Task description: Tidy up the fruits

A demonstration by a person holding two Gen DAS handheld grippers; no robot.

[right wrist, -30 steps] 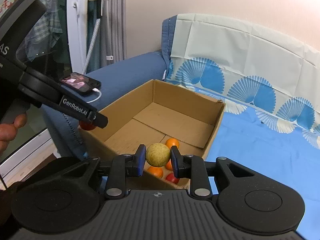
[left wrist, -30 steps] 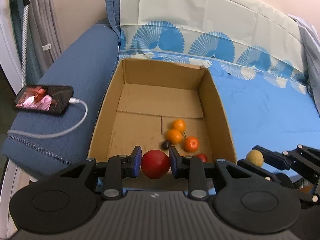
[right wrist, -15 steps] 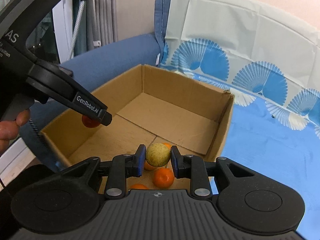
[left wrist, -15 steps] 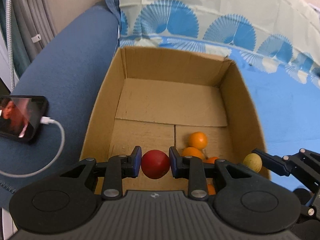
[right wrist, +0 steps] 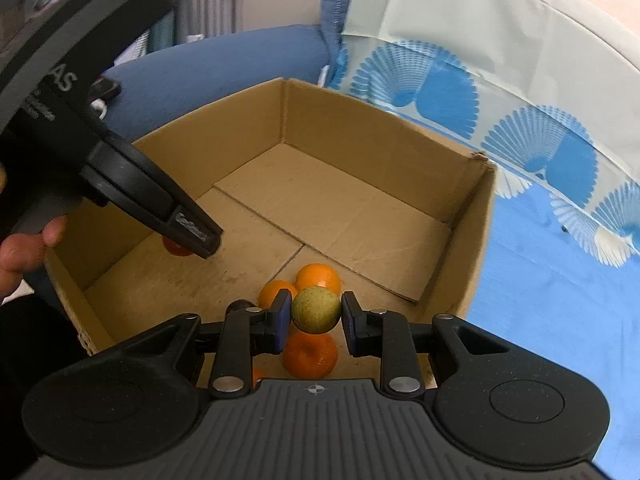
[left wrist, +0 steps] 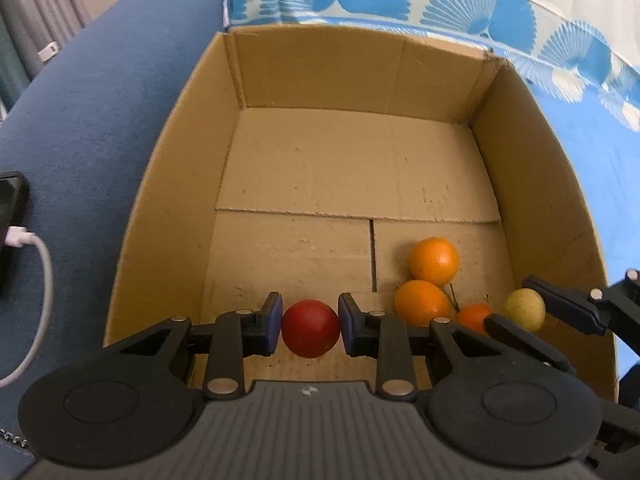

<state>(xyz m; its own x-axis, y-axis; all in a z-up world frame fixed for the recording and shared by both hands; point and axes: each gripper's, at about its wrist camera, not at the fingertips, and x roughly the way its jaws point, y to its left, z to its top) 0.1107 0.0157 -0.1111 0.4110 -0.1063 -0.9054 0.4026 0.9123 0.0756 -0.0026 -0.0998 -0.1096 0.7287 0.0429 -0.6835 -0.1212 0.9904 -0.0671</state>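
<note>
My left gripper [left wrist: 310,327] is shut on a red fruit [left wrist: 310,334] and holds it inside the cardboard box [left wrist: 320,68], above the near part of its floor. My right gripper [right wrist: 316,312] is shut on a yellow-green fruit [right wrist: 316,309] over the box's near right corner; that fruit also shows in the left wrist view [left wrist: 525,309]. Several oranges [left wrist: 434,261] lie on the box floor at the right, also in the right wrist view [right wrist: 318,276]. A small dark fruit [right wrist: 236,305] lies beside them.
The box sits on a blue patterned sheet [right wrist: 560,300] beside a blue sofa arm [left wrist: 100,100]. A phone [left wrist: 10,216] with a white cable [left wrist: 40,280] lies on the arm at the left. The left gripper's body [right wrist: 120,176] crosses the right wrist view.
Both grippers have moved forward and down over the box with their fruits, from its near edge to inside its walls. The oranges now look closer.
</note>
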